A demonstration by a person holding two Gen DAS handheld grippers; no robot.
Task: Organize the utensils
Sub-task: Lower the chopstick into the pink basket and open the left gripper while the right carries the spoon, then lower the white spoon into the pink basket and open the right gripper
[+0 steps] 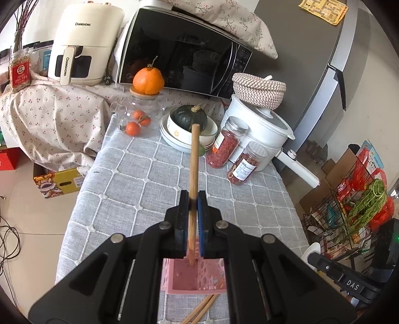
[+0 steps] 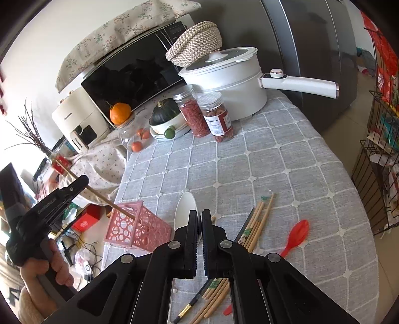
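While left tool [image 1: 193, 199] clamps wooden chopstick [image 1: 194, 159] tight, stick's lower tip dips into pink basket [image 2: 139, 228] on counter [image 2: 286, 174]. Right tool [image 2: 201, 214] pinched shut on white spoon [image 2: 184, 211], just right of basket. Loose chopsticks [image 2: 256, 224], red spoon [image 2: 296, 234] farther right of basket.

- A black glass-fronted microwave oven [image 1: 179, 62] stands at the back, with a floral cloth [image 1: 224, 22] on top of it.
- A cream plastic air fryer [image 1: 84, 44] stands to its left.
- A large orange citrus fruit [image 1: 148, 81] sits on the wooden lid of a clear glass jar [image 1: 139, 112].
- A dark green round pumpkin [image 1: 190, 117] lies in stacked white bowls [image 1: 179, 139].
- Two clear plastic jars of red dried berries [image 2: 204, 114] stand beside a white electric pot [image 2: 232, 77].
- A woven rope basket [image 2: 197, 42] leans on the pot lid.
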